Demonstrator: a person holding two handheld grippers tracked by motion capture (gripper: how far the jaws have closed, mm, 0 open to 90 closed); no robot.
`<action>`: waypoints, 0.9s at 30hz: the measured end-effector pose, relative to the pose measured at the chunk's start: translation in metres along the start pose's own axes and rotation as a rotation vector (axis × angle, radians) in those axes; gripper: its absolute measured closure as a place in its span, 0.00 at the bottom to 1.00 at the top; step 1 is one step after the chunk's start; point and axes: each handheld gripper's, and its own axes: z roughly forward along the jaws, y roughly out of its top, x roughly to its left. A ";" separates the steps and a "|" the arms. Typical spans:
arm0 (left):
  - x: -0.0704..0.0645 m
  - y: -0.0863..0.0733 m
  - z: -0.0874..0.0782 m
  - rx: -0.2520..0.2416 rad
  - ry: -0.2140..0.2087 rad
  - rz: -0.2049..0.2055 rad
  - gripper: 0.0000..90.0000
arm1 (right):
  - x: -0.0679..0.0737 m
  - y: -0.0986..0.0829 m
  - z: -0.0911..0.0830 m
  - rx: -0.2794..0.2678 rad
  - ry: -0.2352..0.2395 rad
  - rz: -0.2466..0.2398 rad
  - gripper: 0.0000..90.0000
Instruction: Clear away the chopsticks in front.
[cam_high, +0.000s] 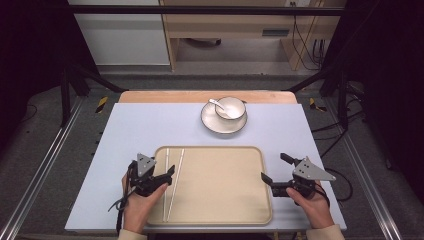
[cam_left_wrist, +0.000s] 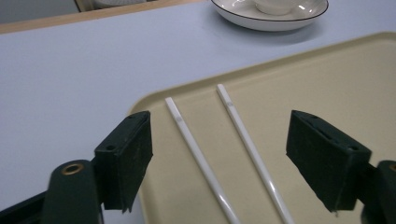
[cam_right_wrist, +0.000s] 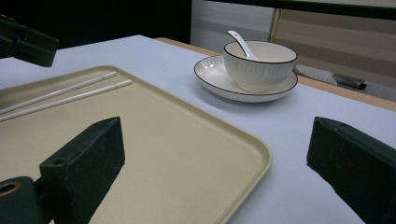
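High view: a pale blue desk (cam_high: 130, 130) carries a beige tray (cam_high: 220, 180) near its front edge and, close to the back edge right of centre, a white plate (cam_high: 210, 122) with a dark rim. A white bowl (cam_high: 231, 107) sits on that plate, and a white spoon (cam_high: 217, 104) rests in the bowl with its handle leaning out toward the left.

Two white chopsticks (cam_high: 172, 182) lie on the tray along its left edge, running from the front of the tray toward the back. They are close together at the front and spread a little apart toward the back left corner, not touching there.

The left gripper (cam_high: 168, 178), held in the person's left hand (cam_high: 137, 202), hovers at the tray's left edge over the chopsticks. Its jaws are spread wide with nothing between them. In the left gripper view the two chopsticks (cam_left_wrist: 224, 154) lie on the tray (cam_left_wrist: 327, 74) between the parted jaws, clear of both pads, with the plate (cam_left_wrist: 271, 21) beyond the tray's far rim.

The right gripper (cam_high: 275, 169), held in the right hand (cam_high: 312, 202), is at the tray's right edge, near the front right corner of the desk. Its jaws are also released and wide apart, gripping nothing. In the right gripper view the jaws straddle the tray's near corner (cam_right_wrist: 243, 154); the bowl (cam_right_wrist: 259, 63), the spoon (cam_right_wrist: 240, 44) and the plate (cam_right_wrist: 219, 79) stand farther off on the desk (cam_right_wrist: 299, 135), and the chopsticks (cam_right_wrist: 70, 98) lie at the tray's far side, below the left gripper (cam_right_wrist: 28, 44).
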 end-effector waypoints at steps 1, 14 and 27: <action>0.000 0.000 0.000 0.000 0.000 0.000 0.21 | 0.000 0.000 0.000 0.000 0.000 0.000 0.05; 0.055 -0.004 -0.010 -0.194 -0.178 0.008 0.10 | 0.001 0.001 -0.001 -0.015 0.001 -0.019 0.04; 0.084 -0.014 -0.045 -0.346 -0.227 0.018 0.08 | -0.001 0.002 -0.006 -0.051 -0.031 -0.012 0.03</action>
